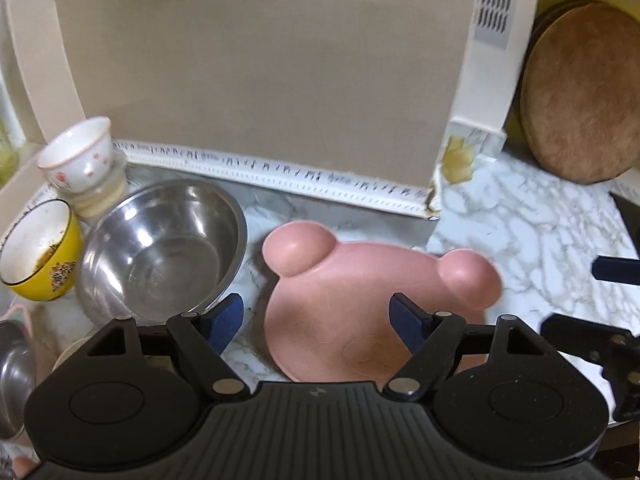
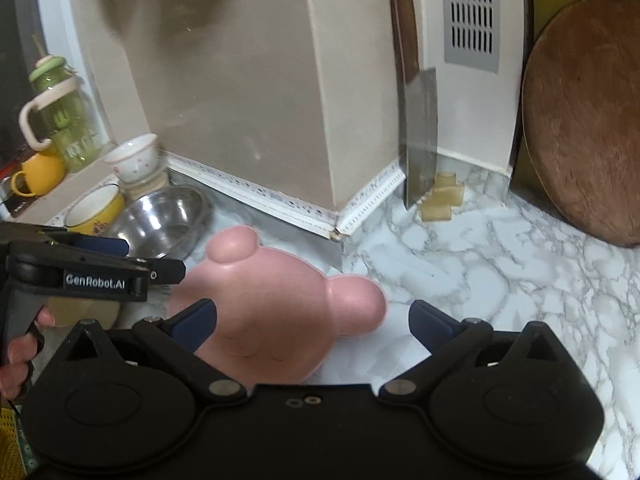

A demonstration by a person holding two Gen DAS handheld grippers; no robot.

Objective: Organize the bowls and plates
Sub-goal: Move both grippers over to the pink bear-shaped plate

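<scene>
Left wrist view looks down on a pink plate [image 1: 360, 300] shaped like a bear's head, lying flat on the marbled counter [image 1: 540, 220] with its two ears toward the wall. The left gripper [image 1: 316, 322] hovers over the plate's near part, jaws wide apart and holding nothing. The right gripper [image 2: 312, 324] hangs over the same plate [image 2: 272, 304], jaws spread fully, also empty.

Just left of the plate sits a steel bowl [image 1: 160, 252], touching a yellow bowl [image 1: 38, 248]; behind them a white cup [image 1: 78, 156] is tilted on a glass. A beige wall [image 1: 260, 80] with a white skirting strip [image 1: 280, 172] backs the counter. A cleaver [image 2: 418, 128] leans in the corner, and a round board [image 2: 584, 128] stands at the right.
</scene>
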